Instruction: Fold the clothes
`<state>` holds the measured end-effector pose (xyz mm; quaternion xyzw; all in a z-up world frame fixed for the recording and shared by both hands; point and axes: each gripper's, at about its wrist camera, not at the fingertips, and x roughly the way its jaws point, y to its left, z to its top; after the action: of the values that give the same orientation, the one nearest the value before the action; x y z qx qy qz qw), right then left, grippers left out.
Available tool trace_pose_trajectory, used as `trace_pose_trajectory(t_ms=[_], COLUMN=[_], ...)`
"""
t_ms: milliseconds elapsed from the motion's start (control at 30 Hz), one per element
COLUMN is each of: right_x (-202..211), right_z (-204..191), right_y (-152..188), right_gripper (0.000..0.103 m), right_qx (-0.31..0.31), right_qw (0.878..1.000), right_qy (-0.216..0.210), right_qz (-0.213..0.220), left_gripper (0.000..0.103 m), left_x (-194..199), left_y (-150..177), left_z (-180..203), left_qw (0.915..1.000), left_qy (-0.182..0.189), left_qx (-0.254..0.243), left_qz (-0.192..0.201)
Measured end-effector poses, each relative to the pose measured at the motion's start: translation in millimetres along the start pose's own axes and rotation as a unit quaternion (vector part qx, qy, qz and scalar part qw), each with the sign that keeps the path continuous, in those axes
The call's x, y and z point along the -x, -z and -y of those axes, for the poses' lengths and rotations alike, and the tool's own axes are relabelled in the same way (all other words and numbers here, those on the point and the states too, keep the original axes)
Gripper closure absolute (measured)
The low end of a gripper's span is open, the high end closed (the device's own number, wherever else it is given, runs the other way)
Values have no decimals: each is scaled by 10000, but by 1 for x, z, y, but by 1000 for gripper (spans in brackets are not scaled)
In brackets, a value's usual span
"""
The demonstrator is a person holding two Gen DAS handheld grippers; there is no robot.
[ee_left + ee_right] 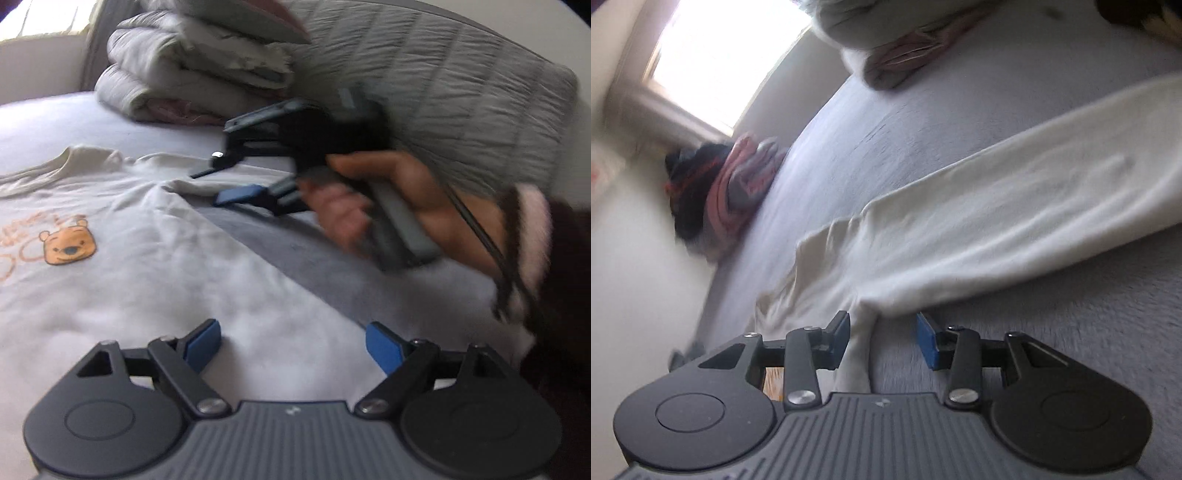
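Note:
A cream sweatshirt (147, 280) with an orange bear print (68, 245) lies spread on the grey bed sheet (332, 269). My left gripper (291, 328) hovers open just over its body, nothing between the blue pads (382, 347). To the right, a hand (388, 206) holds my right gripper (208, 186) low at the shirt's far edge. In the right wrist view the camera is rolled sideways, and the cream sleeve (997, 214) runs across the sheet (1071, 350). A fold of it lies between the jaws of my right gripper (882, 321), against one pad (842, 332) and apart from the other.
Folded grey duvets (184, 81) and a quilted grey pillow (461, 96) stand at the head of the bed. A pile of pink and dark clothes (735, 192) sits by the wall under a bright window (720, 55). A pink garment (908, 55) lies beyond the sleeve.

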<state>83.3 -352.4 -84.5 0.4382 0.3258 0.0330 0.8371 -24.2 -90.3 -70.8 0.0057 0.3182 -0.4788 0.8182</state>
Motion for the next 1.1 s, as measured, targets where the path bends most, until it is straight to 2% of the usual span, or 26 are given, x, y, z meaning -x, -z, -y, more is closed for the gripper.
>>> trace_pose_trajectory(t_ms=[33, 100, 167, 233, 367, 433, 533, 600, 667, 833, 933, 967, 1000, 1033, 1100], right_x=[-2, -5, -2, 0, -7, -6, -1, -2, -4, -3, 0, 0, 0, 0, 7], right_z=[5, 12, 13, 4, -1, -1, 4, 8, 11, 11, 8, 7, 6, 5, 10], right_y=[-2, -5, -9, -13, -9, -8, -7, -3, 1, 10, 13, 13, 13, 12, 10], right_gripper=[74, 97, 99, 100, 99, 94, 78, 74, 75, 75, 76, 80, 93, 97, 97], right_qx=[-173, -417, -367, -19, 187, 52, -166, -351, -545, -668, -648, -639, -637, -635, -911], right_qw=[9998, 9989, 9983, 9958, 9959, 9981, 9998, 9975, 9927, 9831, 9811, 9819, 9827, 9835, 9838], right_qy=[0, 49, 214, 582, 652, 485, 32, -308, -583, -808, -826, -750, -659, -569, -544], right_qz=[76, 219, 407, 703, 594, 374, -102, -525, -904, -1501, -1627, -1620, -1608, -1596, -1446], left_gripper=[16, 16, 16, 16, 16, 16, 16, 16, 16, 16, 16, 16, 16, 16, 16], left_x=[1, 3, 5, 6, 10, 13, 18, 18, 18, 19, 20, 20, 20, 20, 20], left_y=[1, 4, 5, 5, 4, 2, -1, 1, 4, 5, 4, 4, 3, 3, 3], left_z=[1, 2, -1, -3, -9, -13, -19, -21, -19, -11, -13, -14, -14, -15, -15], left_qw=[10000, 9999, 9997, 9994, 9984, 9978, 9968, 9969, 9974, 9987, 9986, 9986, 9986, 9985, 9985], left_qy=[46, 139, 241, 336, 494, 556, 634, 622, 588, 458, 456, 460, 464, 467, 472], left_qx=[-11, -33, -2, 67, 255, 353, 486, 487, 426, 244, 252, 258, 263, 268, 271], left_qz=[-2, -7, -18, -20, -32, -63, -95, -63, -14, -12, -26, -33, -39, -46, -59])
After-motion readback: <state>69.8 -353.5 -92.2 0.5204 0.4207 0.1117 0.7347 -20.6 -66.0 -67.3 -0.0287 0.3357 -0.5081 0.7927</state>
